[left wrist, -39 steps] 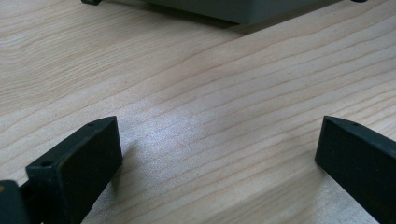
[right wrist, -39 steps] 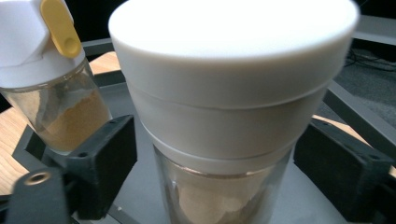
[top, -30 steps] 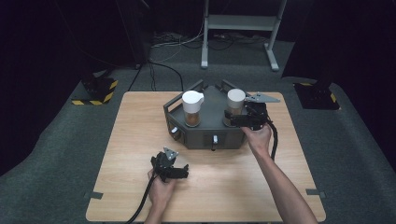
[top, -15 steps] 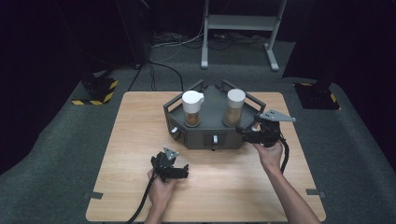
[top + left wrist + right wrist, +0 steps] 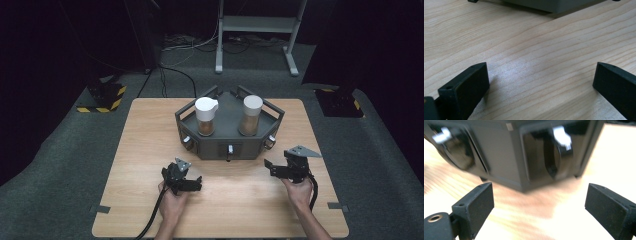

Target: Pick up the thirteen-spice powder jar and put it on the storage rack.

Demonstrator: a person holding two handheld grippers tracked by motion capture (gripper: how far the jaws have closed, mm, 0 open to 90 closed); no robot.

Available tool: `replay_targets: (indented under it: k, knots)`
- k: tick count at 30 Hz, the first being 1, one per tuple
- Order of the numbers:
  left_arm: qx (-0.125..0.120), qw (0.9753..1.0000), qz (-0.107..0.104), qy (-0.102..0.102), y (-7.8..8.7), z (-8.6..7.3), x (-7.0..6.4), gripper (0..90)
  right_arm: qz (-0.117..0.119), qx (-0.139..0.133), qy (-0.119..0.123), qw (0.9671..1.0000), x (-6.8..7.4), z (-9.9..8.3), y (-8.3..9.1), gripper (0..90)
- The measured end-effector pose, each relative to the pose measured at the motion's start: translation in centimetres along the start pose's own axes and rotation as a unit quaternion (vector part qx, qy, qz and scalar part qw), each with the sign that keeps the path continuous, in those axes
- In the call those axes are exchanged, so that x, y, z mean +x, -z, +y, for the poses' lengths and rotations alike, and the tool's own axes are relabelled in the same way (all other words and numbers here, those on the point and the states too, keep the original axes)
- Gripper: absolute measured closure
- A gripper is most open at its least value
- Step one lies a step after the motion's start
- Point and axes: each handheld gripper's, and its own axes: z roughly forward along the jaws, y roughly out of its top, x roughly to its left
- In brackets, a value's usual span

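**Both hand-held grippers wide and empty, in front of the grey tray**

Left hand-held gripper [image 5: 196, 185] sits on the wooden surface [image 5: 150, 150] in front of the tray's [image 5: 227, 145] left half. Left gripper view: jaws far apart, bare wood grain between them, only the tray's bottom edge at the top.

Right hand-held gripper [image 5: 272, 167] is off the tray's front-right corner, jaws wide, nothing in them. Right gripper view, blurred, gives what the high view can't: a close look at the dark knob [image 5: 556, 152] recessed in the tray's front-right face.

Versus 1.0 s ago: the right one was up at the right jar [image 5: 250, 115]; now it's pulled back clear of the tray. The left one hasn't moved.

Count: 2 lidded jars on the tray, left jar [image 5: 205, 116] included, 3 front knobs, 2 grippers, 1 tray.
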Motion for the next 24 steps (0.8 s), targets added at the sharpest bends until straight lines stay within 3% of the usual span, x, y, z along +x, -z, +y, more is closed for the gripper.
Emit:
replay_targets:
  k: [8,24]
  knots:
    - [0.0,1.0,0.0,0.0,0.0,0.0,0.0,0.4,-0.017,0.024,-0.001,0.9996,0.1,-1.2,0.1,7.6]
    - [0.0,1.0,0.0,0.001,0.0,0.0,0.0,0.3,-0.045,0.065,0.016,0.9967,1.6,-1.6,-1.8,7.1]
